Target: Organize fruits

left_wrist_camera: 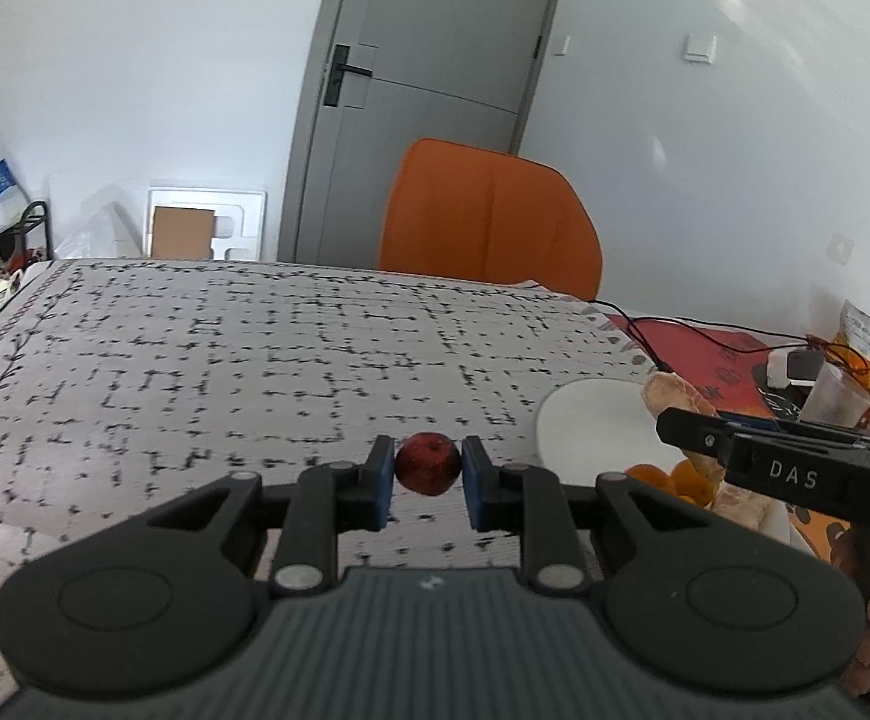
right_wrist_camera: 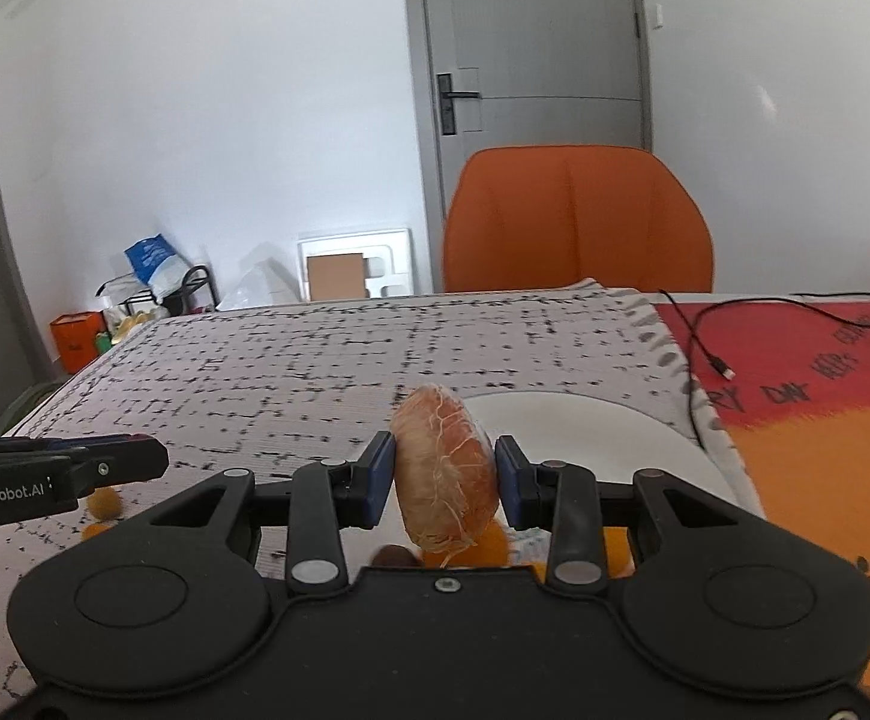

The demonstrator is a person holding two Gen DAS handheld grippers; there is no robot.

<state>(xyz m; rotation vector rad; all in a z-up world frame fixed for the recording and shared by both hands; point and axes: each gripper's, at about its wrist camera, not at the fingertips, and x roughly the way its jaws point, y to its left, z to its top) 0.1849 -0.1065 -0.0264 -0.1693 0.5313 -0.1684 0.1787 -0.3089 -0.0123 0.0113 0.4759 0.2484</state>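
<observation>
Fruits clamped: left gripper [left_wrist_camera: 428, 471] red fruit [left_wrist_camera: 428, 463], right gripper [right_wrist_camera: 444, 480] peeled citrus [right_wrist_camera: 446, 474]

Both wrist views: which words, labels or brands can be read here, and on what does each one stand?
"DAS": on the right gripper, seen in the left wrist view.
"GenRobot.AI": on the left gripper, seen in the right wrist view.
Black lettering on the red and orange mat: cut off and blurred, unreadable.
Print on the snack bag: too small.

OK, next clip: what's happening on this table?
A person is sorting fruit with two tools. The left hand-held gripper is shut on a small dark red fruit; the right hand-held gripper is shut on a peeled citrus segment. Both are held above the patterned tablecloth, near an empty white plate.
</observation>
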